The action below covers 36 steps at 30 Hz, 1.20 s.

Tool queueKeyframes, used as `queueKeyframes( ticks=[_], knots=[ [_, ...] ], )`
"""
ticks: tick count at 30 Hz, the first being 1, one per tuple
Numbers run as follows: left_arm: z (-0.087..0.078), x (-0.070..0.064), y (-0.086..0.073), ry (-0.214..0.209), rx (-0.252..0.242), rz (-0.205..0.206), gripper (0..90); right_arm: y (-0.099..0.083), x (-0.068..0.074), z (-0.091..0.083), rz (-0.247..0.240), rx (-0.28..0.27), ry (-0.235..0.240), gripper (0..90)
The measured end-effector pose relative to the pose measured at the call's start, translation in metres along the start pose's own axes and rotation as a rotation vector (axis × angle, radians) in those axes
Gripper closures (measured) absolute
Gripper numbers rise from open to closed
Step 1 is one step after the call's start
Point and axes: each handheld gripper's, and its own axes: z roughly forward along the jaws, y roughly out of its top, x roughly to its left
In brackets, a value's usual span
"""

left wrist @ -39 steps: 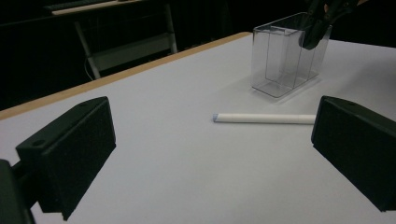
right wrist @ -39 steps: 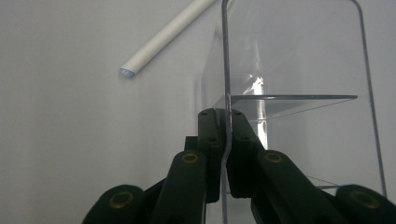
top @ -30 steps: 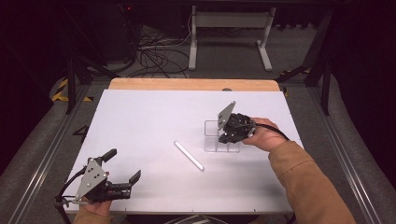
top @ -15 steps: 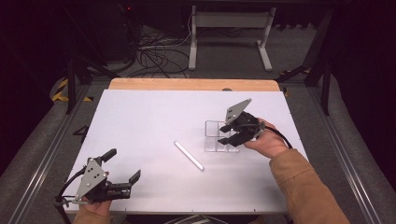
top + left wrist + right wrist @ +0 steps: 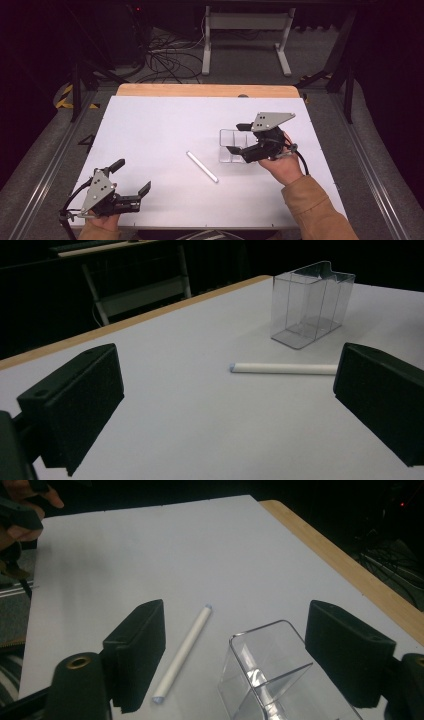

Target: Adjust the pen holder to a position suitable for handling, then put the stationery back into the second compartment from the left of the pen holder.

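Hovering our right tool (image 5: 239,138) over the clear box (image 5: 233,145), right of centre in the high view.

Our right tool's jaws gape wide, gripping nothing; the box stands on the white worktop (image 5: 165,125). A white stick (image 5: 202,166) lies just left of it, mid-frame. Our left tool (image 5: 132,176), lower left, also spreads open and empty.

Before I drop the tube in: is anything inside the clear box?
The clear box looks empty: its dividers and the table show through the walls. The white tube lies outside, in front. The right gripper covers part of it from above.
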Motion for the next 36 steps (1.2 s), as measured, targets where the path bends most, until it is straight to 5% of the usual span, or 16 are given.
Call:
queueKeyframes(
  ticks=[8,15,20,30,34,36],
  knots=[
    [-0.001,0.000,0.000,-0.002,0.005,0.002,0.6,0.006,0.008,0.008,0.032,-0.077,-0.020,7.1],
    [-0.001,0.000,0.000,0.001,0.002,0.001,0.5,0.014,0.014,0.022,0.086,-0.066,-0.001,0.2],
    [-0.002,0.000,0.000,0.000,-0.004,0.000,0.5,0.017,0.019,0.034,0.127,-0.064,0.050,2.6],
    [-0.002,0.001,0.000,0.004,-0.004,-0.004,0.5,0.018,0.025,0.046,0.179,-0.079,0.069,4.5],
    [-0.002,0.000,0.000,0.002,-0.002,-0.004,0.5,0.020,0.029,0.050,0.192,-0.061,0.039,7.9],
    [-0.002,0.000,0.000,0.003,-0.004,-0.002,0.5,0.020,0.033,0.054,0.172,-0.043,0.010,16.4]
  ],
)
